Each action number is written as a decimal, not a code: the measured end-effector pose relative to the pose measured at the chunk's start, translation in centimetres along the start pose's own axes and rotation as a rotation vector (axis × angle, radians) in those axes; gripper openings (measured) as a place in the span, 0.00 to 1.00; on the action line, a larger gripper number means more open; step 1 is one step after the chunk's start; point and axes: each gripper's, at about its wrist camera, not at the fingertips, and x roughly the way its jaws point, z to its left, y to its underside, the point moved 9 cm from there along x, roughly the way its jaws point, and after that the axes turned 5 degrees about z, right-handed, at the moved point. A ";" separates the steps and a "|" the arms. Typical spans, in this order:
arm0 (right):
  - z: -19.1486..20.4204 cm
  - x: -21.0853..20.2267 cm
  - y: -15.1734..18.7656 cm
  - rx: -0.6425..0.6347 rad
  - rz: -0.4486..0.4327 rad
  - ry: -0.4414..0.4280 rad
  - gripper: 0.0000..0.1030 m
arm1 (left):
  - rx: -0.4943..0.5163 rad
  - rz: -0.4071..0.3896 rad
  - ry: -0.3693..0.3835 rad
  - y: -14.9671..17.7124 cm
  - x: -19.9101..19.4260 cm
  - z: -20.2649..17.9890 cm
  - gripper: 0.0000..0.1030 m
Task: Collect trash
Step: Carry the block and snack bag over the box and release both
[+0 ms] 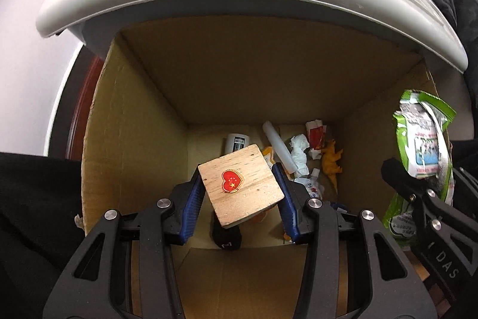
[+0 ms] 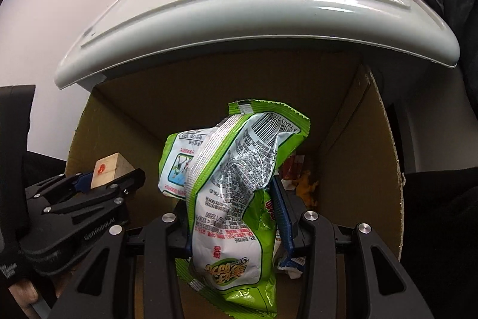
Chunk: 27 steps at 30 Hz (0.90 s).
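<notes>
Nearest us in the left wrist view, our left gripper (image 1: 240,184) has its blue-padded fingers closed against two opposite edges of a square pale wooden block with a red heart sticker (image 1: 242,185), holding it tilted over the mouth of the open brown cardboard box (image 1: 134,121) so that, we judge, letting go would drop it straight inside. Below it on the box floor lie earlier pieces of trash: a white plastic tube (image 1: 279,147) at about 1 o'clock from the block, crumpled white paper (image 1: 300,153) just beside the tube, and an orange toy dinosaur (image 1: 331,162) at 3 o'clock. At the 3 o'clock edge of that view, our right gripper (image 2: 234,217) is clamped on a crinkled green and white snack bag (image 2: 236,178), gripped at its middle so both ends flop free; it too hangs above the box opening. A grey plastic lid-like panel (image 2: 254,20) overhangs the box at 12 o'clock, so we keep both loads low and forward of it. Both pieces look ready for release.
</notes>
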 end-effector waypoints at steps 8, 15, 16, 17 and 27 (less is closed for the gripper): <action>0.6 0.1 -0.4 -0.010 -0.001 0.008 0.40 | 0.021 -0.017 -0.013 0.3 -0.3 -0.2 0.43; 0.2 -0.2 -0.2 0.003 -0.004 0.009 0.40 | 0.030 -0.018 -0.022 0.2 -0.3 -0.2 0.43; 0.2 -0.2 -0.2 0.004 -0.005 0.008 0.41 | 0.029 -0.017 -0.023 0.2 0.0 -0.3 0.43; 0.1 -0.3 -0.2 0.004 -0.005 0.008 0.41 | 0.028 -0.016 -0.024 0.2 0.0 -0.2 0.43; 0.0 -0.3 -0.1 -0.005 0.007 0.025 0.43 | 0.029 -0.012 -0.025 0.3 0.2 -0.3 0.43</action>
